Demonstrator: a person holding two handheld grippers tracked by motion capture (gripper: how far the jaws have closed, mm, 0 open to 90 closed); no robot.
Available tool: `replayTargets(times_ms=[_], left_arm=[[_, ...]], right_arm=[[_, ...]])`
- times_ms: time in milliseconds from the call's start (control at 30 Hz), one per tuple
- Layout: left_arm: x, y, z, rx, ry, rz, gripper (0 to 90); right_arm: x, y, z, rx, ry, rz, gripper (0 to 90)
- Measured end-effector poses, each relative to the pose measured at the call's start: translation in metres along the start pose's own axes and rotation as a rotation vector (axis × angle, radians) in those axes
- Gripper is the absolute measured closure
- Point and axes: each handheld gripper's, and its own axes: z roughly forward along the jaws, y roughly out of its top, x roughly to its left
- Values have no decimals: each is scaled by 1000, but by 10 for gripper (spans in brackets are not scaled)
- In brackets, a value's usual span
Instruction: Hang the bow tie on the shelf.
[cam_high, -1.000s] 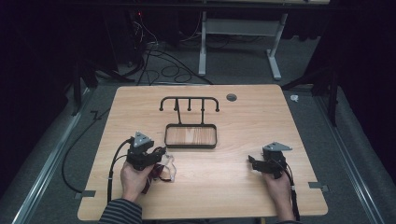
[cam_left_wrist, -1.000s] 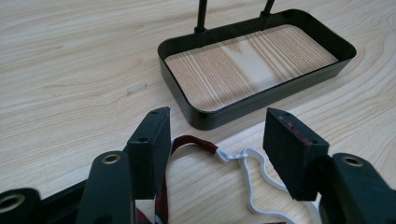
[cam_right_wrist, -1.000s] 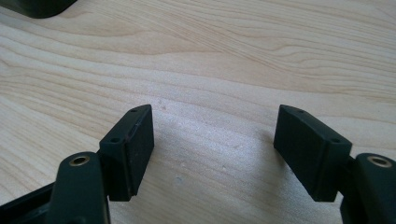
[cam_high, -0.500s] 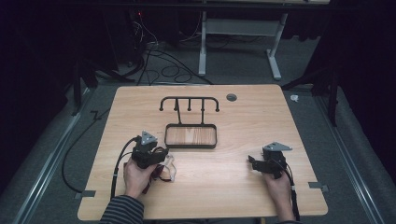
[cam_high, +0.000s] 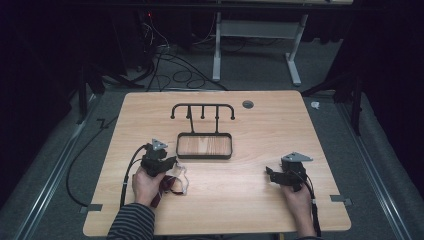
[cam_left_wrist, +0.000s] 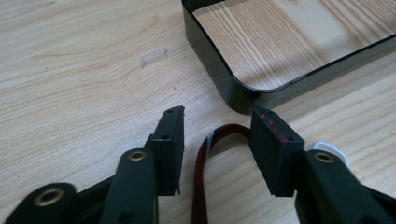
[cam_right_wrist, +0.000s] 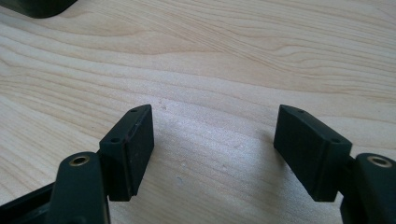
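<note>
A dark red strap (cam_left_wrist: 201, 158) with a white piece (cam_left_wrist: 329, 150) lies on the wooden table just short of the black tray (cam_left_wrist: 219, 79). My left gripper (cam_left_wrist: 215, 123) hangs low over it. Its jaws have just been closing, with the strap's loop in the gap between them, and the pads stand clear of it. From above, the left gripper (cam_high: 171, 163) sits over the strap (cam_high: 174, 184), left of the tray (cam_high: 204, 156). My right gripper (cam_high: 270, 174) rests at the right front, and in its own view it (cam_right_wrist: 215, 126) is wide open over bare wood.
A black rack with hooks (cam_high: 202, 107) rises behind the tray. A round grommet (cam_high: 248, 104) sits near the table's far edge. Cables trail from the left gripper off the table's left side. A desk frame and wires stand on the floor beyond.
My left gripper has shifted right and sunk lower over the strap, closer to the tray, and its jaws have narrowed. The right gripper has stayed put.
</note>
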Motion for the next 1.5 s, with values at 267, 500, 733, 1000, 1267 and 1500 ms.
replayTargets(times_ms=[267, 500, 733, 1000, 1267, 1500], left_arm=[[2, 1, 7, 31, -13, 2, 746], [1, 0, 8, 53, -20, 23, 883], [2, 0, 4, 67, -24, 30, 894], [-1, 5, -23, -18, -69, 15, 894], [-3, 7, -59, -109, -106, -7, 894], [-7, 13, -79, -157, -106, 18, 894]], right_arm=[[0, 0, 0, 0, 0, 0, 299], [0, 0, 0, 0, 0, 0, 300], [0, 0, 0, 0, 0, 1, 299], [0, 0, 0, -1, 0, 1, 299], [0, 0, 0, 1, 0, -2, 298], [0, 0, 0, 0, 0, -2, 298]])
